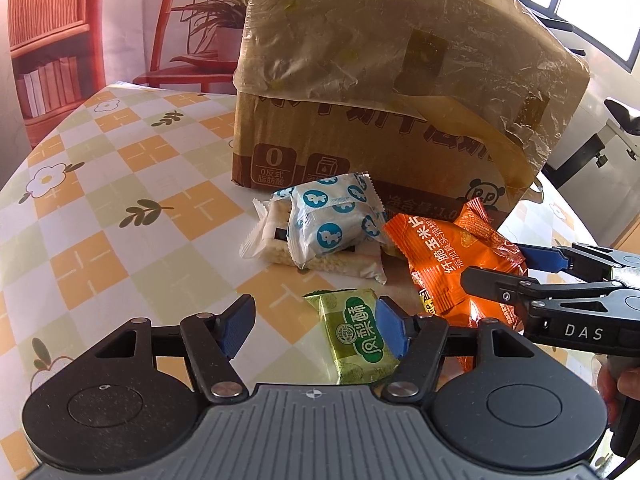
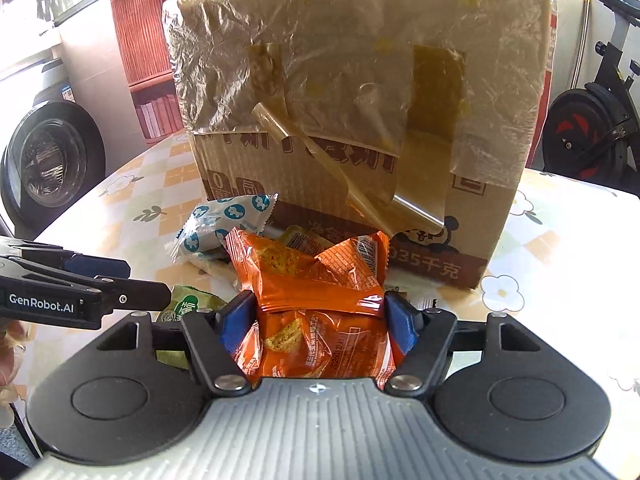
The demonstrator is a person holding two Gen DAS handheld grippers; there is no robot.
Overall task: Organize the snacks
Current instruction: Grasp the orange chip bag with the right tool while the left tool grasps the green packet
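Observation:
A taped cardboard box (image 1: 360,144) stands on the checked table; it also shows in the right wrist view (image 2: 360,160). In front of it lie a white-and-blue snack packet (image 1: 332,220), a clear-wrapped rice bar (image 1: 276,248), an orange corn-chip packet (image 1: 452,264) and a green pastry packet (image 1: 356,336). My left gripper (image 1: 316,326) is open, its right pad touching the green packet. My right gripper (image 2: 318,320) has its pads against both sides of the orange packets (image 2: 316,288). It also shows in the left wrist view (image 1: 516,266). The green packet (image 2: 188,304) lies to its left.
The table (image 1: 120,184) has a yellow and orange checked cloth. A red chair and plant (image 1: 200,40) stand behind it. A wheel (image 2: 44,168) is at the left and an exercise bike (image 2: 592,120) at the right in the right wrist view.

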